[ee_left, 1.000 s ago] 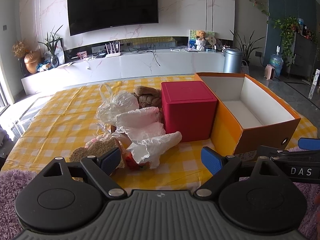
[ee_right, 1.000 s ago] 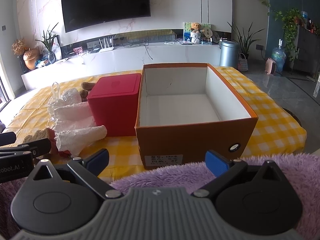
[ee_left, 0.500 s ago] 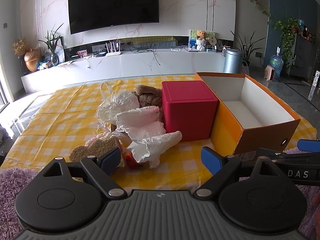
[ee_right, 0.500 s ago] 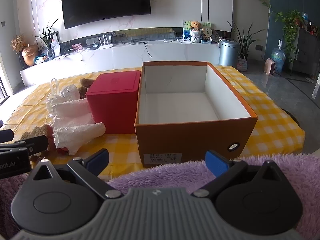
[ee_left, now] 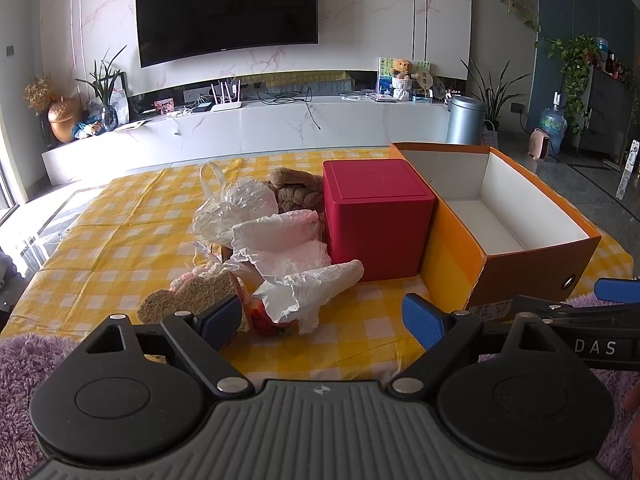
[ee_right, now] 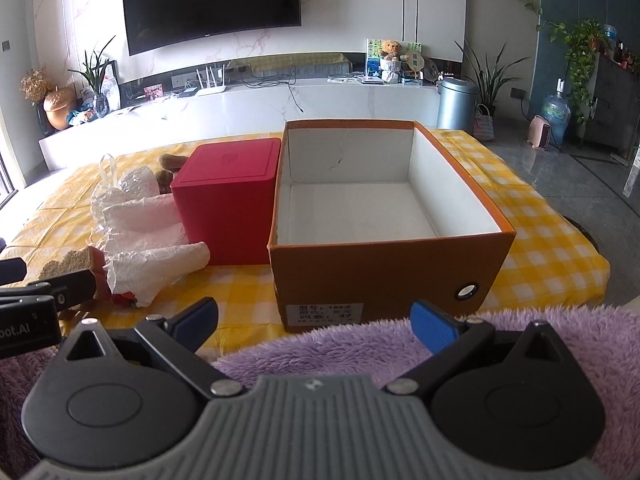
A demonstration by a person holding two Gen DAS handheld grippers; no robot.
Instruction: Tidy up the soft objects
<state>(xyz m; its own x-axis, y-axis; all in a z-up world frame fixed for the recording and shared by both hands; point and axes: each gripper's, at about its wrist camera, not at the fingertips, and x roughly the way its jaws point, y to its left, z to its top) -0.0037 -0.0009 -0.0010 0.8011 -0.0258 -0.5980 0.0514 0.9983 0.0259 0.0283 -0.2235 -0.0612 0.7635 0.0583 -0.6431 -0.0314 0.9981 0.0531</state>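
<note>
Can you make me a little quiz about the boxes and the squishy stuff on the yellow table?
1. True or false: the orange box has soft things in it.
2. What stands directly left of the orange box: A) a red box, B) a teddy bear, C) a bin?
3. Fill in: both the left gripper and the right gripper have jaws that are ____.

Key:
1. False. It is empty; the pile of plastic bags and other soft things lies on the checkered tablecloth.
2. A.
3. Open, holding nothing.
</note>
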